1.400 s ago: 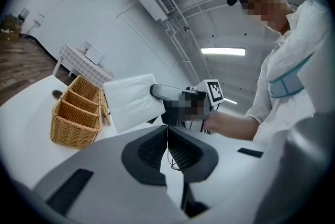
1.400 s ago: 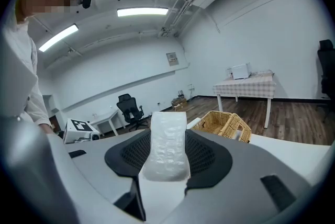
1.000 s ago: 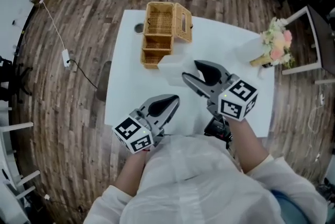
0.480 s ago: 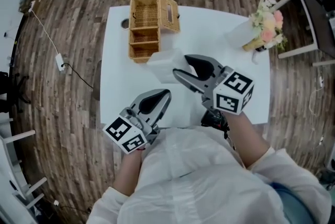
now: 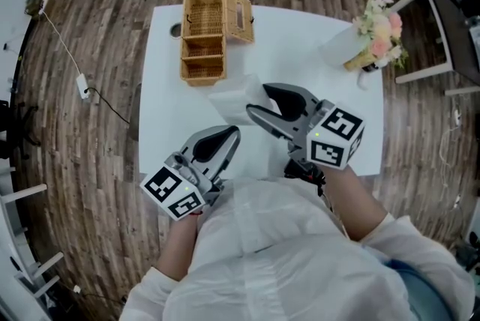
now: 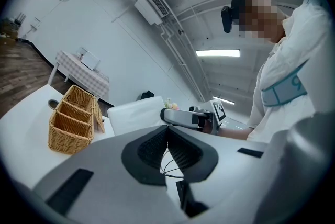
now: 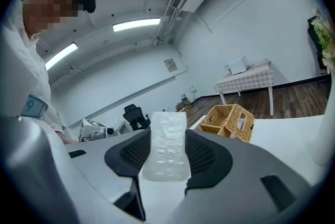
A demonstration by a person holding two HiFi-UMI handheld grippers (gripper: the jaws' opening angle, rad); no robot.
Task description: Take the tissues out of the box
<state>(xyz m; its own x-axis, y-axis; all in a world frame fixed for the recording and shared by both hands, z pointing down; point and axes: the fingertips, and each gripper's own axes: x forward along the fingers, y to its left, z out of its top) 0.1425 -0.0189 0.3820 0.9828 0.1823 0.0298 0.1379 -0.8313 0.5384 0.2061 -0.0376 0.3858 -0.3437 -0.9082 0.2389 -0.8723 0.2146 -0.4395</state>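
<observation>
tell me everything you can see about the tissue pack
The tissue pack is a white oblong block in dimpled, slightly see-through wrap. It is out of the basket, upright between the right gripper's jaws, whose pads press its two sides. It is over the white table near the basket; whether its base touches the table cannot be told.

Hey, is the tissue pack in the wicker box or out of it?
Out. The right gripper grips the tissue pack between its jaws, apart from the wicker box behind it.
</observation>
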